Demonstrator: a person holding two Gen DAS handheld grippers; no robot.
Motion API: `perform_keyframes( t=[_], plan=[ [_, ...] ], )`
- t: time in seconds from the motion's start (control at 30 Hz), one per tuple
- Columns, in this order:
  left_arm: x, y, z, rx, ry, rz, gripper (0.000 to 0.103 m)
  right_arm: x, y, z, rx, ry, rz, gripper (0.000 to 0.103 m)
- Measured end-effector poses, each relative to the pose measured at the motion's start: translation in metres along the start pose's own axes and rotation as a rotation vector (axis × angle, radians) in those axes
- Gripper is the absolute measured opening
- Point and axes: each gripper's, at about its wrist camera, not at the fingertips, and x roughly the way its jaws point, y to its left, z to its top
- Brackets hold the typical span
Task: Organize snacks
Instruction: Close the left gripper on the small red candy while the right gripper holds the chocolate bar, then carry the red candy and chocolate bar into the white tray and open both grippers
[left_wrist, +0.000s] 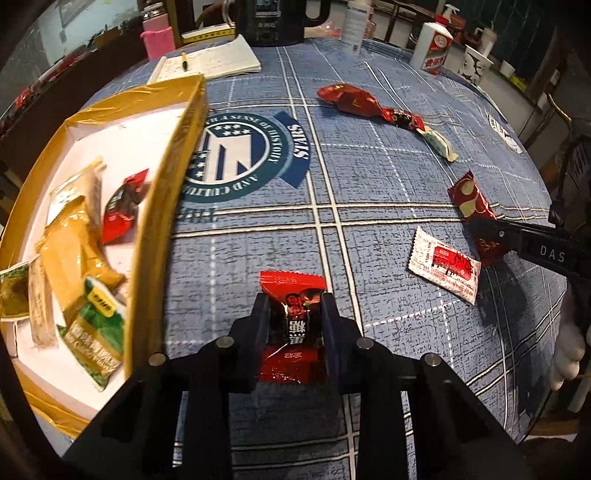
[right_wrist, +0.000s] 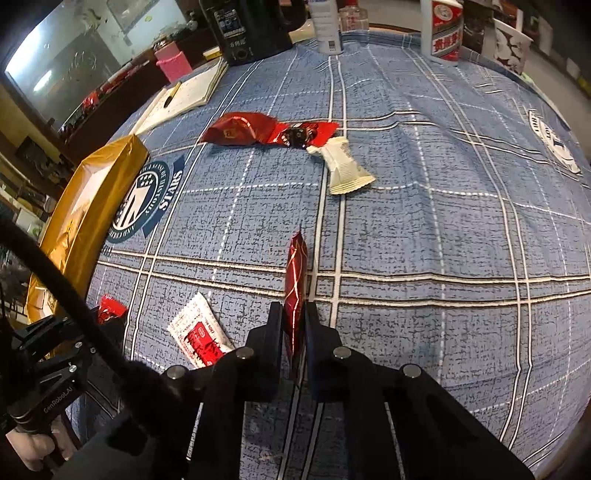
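Observation:
My left gripper (left_wrist: 293, 306) is shut on a red candy packet (left_wrist: 291, 291) just above the blue plaid tablecloth, to the right of the gold box (left_wrist: 173, 155). The box holds several yellow, green and red snack packets (left_wrist: 70, 254). My right gripper (right_wrist: 294, 314) is shut on a dark red snack packet (right_wrist: 295, 273), held on edge; it shows at the right of the left wrist view (left_wrist: 471, 201). A white-and-red sachet (left_wrist: 445, 264) lies between the grippers. A large red wrapper (left_wrist: 349, 98), a small red-black candy (left_wrist: 402, 118) and a white packet (left_wrist: 439, 142) lie farther back.
At the far edge stand an open notebook with a pen (left_wrist: 214, 59), a pink-sleeved bottle (left_wrist: 159, 35), a black appliance (left_wrist: 271, 18), a white bottle (left_wrist: 356, 26), a white-red liquor bottle (left_wrist: 434, 46) and a paper cup (left_wrist: 474, 66). The table edge curves at the right.

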Motion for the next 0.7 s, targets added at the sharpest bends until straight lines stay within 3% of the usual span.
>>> perform_keyframes(
  t=[0.43,0.7],
  plan=[
    [-0.042,0.027,0.001,-0.126,-0.076,-0.086,0.029,-0.024,0.002,-0.001,0.048,-0.036,0.076,0.009],
    [-0.069,0.067,0.002,-0.185,-0.139,-0.049,0.029,-0.030,0.040,0.007,0.003,-0.060,0.118,0.009]
  ],
)
